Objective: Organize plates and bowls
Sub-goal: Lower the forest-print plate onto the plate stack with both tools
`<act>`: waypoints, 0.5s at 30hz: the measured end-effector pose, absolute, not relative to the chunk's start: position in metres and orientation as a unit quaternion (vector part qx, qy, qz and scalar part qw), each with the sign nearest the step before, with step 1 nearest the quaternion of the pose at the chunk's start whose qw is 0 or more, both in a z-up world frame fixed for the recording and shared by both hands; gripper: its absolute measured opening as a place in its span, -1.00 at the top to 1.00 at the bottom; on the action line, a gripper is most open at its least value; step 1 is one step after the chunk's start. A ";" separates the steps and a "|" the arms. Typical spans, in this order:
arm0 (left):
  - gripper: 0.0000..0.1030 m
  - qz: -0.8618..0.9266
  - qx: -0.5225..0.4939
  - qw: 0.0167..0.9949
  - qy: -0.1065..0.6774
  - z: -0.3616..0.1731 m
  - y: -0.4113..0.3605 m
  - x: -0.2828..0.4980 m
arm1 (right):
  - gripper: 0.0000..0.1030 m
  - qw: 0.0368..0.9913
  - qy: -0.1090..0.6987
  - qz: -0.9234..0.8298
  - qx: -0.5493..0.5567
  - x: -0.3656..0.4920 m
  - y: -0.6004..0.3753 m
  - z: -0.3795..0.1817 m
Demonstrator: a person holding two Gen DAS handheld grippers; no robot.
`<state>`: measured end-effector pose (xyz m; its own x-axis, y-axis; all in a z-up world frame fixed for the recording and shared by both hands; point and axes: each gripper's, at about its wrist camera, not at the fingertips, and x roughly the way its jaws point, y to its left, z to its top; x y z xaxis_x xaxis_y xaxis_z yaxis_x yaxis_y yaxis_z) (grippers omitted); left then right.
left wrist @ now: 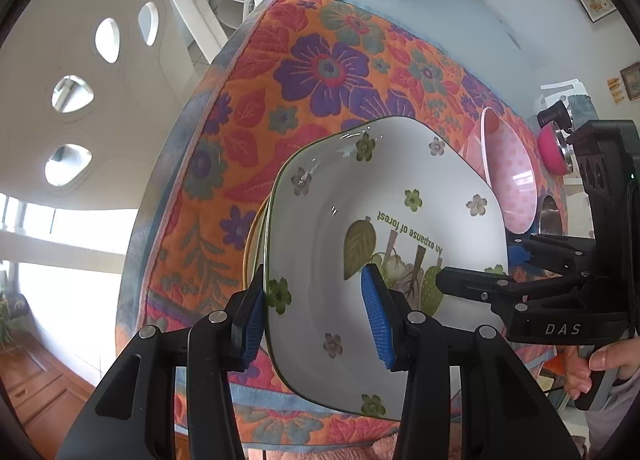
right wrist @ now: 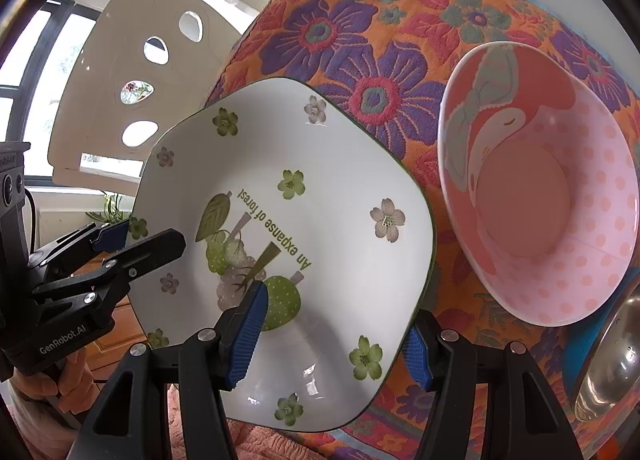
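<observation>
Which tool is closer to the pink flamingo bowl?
Right. The right tool grips the white plate edge nearest the pink flamingo bowl; the left tool holds the plate's far edge.

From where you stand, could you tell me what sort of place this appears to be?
Most likely a dining area in a home. A table is spread with a flowered tablecloth, a white chair with cut-out holes stands beside it, and tableware lies on top: a white plate and a pink flamingo bowl.

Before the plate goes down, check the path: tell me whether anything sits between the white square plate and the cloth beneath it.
Yes. A second plate's yellowish rim shows just under the white square plate at its left edge. The pink flamingo bowl stands clear, to its right, on the floral cloth.
</observation>
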<state>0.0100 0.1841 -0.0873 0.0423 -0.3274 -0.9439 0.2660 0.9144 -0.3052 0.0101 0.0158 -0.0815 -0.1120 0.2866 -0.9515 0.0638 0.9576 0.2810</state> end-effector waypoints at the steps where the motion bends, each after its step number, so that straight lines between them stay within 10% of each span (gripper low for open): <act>1: 0.21 -0.205 -0.024 0.720 0.663 -0.088 0.185 0.009 | -0.18 0.655 0.742 0.086 0.117 0.010 0.017 -0.082; 15: 0.21 -0.186 0.000 0.704 0.685 -0.099 0.185 0.006 | -0.18 0.640 0.754 0.084 0.125 0.013 0.024 -0.092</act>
